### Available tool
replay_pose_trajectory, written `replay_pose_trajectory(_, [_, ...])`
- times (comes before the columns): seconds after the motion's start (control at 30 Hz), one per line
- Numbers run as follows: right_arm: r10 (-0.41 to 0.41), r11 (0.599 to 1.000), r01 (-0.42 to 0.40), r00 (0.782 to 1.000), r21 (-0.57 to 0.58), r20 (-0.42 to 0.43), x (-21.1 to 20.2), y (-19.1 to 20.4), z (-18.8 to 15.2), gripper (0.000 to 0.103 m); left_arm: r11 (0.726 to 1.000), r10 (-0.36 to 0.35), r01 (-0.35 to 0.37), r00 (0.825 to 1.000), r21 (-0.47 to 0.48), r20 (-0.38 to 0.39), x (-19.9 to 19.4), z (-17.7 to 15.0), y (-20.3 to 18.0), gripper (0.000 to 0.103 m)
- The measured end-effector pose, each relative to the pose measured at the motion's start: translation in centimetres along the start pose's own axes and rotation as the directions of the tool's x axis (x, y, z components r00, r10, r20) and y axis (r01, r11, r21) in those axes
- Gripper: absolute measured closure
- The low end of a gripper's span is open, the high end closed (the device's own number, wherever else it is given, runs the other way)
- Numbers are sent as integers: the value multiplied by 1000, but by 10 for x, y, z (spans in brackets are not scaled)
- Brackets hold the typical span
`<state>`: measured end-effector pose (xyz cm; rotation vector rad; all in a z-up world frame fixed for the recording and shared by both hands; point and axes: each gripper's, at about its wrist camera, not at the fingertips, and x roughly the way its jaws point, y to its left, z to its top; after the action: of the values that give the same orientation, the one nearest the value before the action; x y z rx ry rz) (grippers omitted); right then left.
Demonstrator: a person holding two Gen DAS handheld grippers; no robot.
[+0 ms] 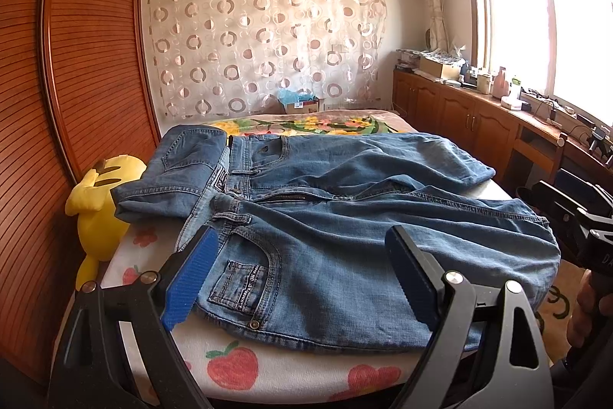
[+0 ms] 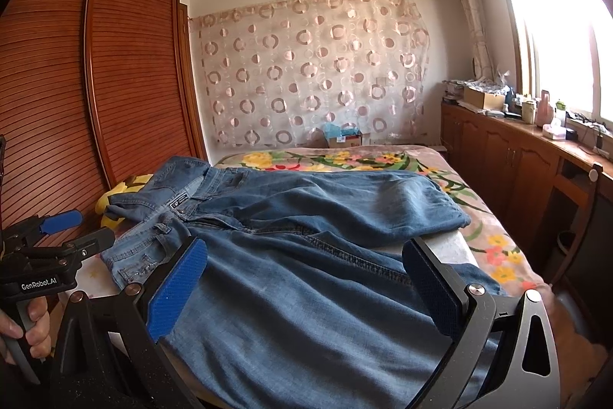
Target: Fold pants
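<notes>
Blue jeans (image 1: 325, 236) lie spread on the bed, front up, waist to the left, legs running right. A folded denim piece (image 1: 172, 179) lies at the waist's far left. My left gripper (image 1: 302, 275) is open above the near hip pocket, holding nothing. My right gripper (image 2: 302, 286) is open above the near leg (image 2: 287, 294), holding nothing. The far leg (image 2: 364, 206) lies flat toward the right. The left gripper also shows in the right wrist view (image 2: 76, 229), and the right gripper's body shows at the right edge of the left wrist view (image 1: 574, 217).
The bed has a strawberry-print cover (image 1: 230, 367) near me and a floral blanket (image 2: 345, 156) behind. A yellow plush toy (image 1: 99, 209) sits at the bed's left by the wooden wardrobe (image 1: 76, 64). Wooden cabinets (image 2: 517, 160) with clutter run along the window side.
</notes>
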<state>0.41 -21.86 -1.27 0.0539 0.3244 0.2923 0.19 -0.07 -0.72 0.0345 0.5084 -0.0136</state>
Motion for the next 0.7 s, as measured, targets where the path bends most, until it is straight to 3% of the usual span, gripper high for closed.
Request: replay_pose_trajectory(0.7, [4,1000,-4,1000,0,2,1,1,0,1,1000,0,0,1000,0,1,0,0,0,14])
